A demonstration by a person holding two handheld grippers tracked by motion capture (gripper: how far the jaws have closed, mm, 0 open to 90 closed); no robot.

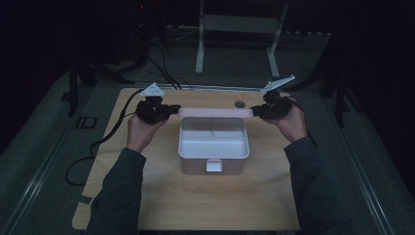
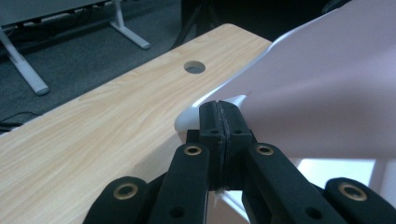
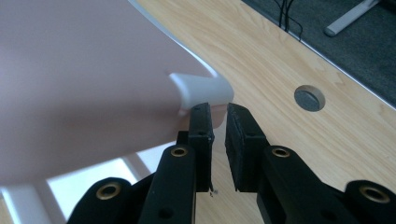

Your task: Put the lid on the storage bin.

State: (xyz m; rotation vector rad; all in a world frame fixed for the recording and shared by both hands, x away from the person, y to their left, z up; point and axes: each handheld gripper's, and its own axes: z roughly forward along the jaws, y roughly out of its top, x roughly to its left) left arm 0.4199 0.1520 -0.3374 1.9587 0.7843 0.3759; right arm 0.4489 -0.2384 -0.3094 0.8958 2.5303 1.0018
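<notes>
The left gripper [image 1: 172,108] is clenched on the left end of the pale pink lid [image 1: 215,112]; in the left gripper view its two jaws meet flat together with only the lid's thin edge [image 2: 212,100] pinched between them. The right gripper [image 1: 255,111] is at the lid's right end, but in the right gripper view its jaws stand a little apart just under the white corner tab [image 3: 205,88], with a gap showing between the pads, so it looks released, or at most brushing the tab with one jaw; I cannot tell whether it bears any weight.

The lid hangs in the air, its long axis running from nine o'clock to three o'clock between the two grippers, and sits at twelve o'clock from the open lunch box [image 1: 213,144], just beyond its far rim. The box is white inside, with a divider splitting off two small compartments at the back, and a latch [image 1: 215,166] on its near wall at six o'clock.

Both hands are equally close to the lid, one at each end. Beyond them, the wooden table [image 1: 195,196] has a round cable hole [image 1: 240,104] at about one o'clock from the box, just behind the lid.
</notes>
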